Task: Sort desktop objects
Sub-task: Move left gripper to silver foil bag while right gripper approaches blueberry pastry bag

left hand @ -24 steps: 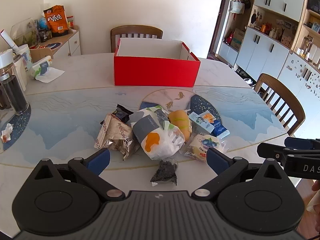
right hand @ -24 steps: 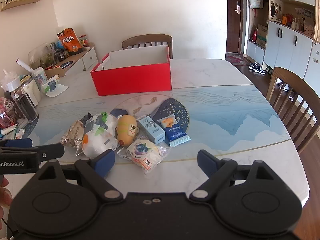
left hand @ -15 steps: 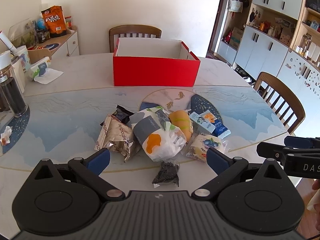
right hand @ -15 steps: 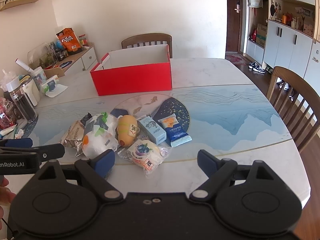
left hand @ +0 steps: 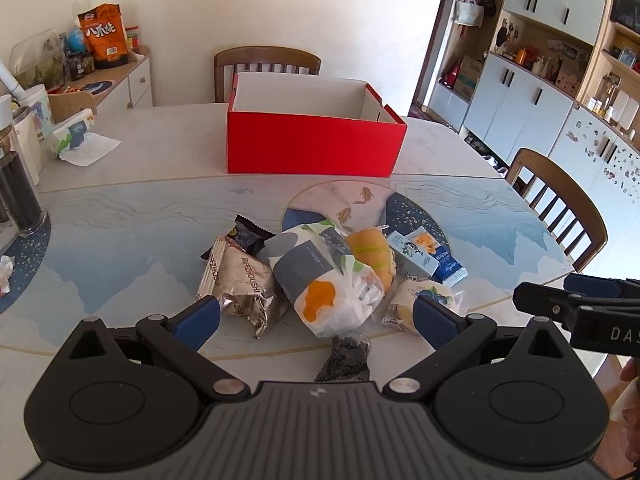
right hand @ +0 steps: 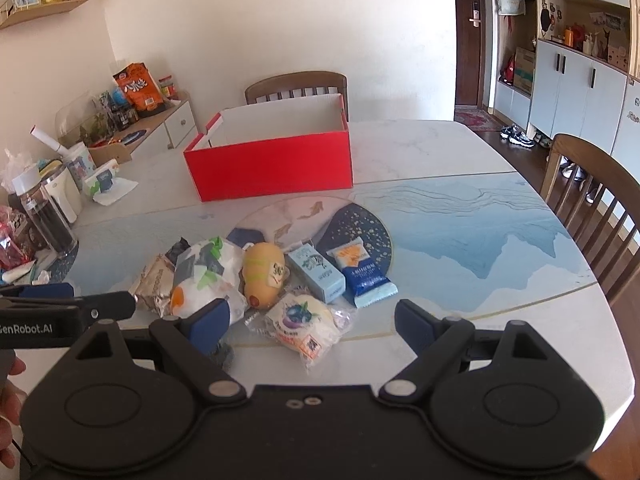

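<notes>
I am holding my left hand-held gripper (left hand: 316, 316) and right hand-held gripper (right hand: 312, 326) wide open and empty; only the left view is showing the small black crinkled packet (left hand: 347, 360) whole, near the heap of wrapped snacks (left hand: 320, 276).

Snack packets (left hand: 320, 276) heaped mid-table; open red box (left hand: 316, 144) upright behind, apart.

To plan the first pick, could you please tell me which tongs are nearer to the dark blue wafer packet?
Right. The right tongs hang open just short of the blue packet; the left tongs sit open farther left, over the white bag.
</notes>
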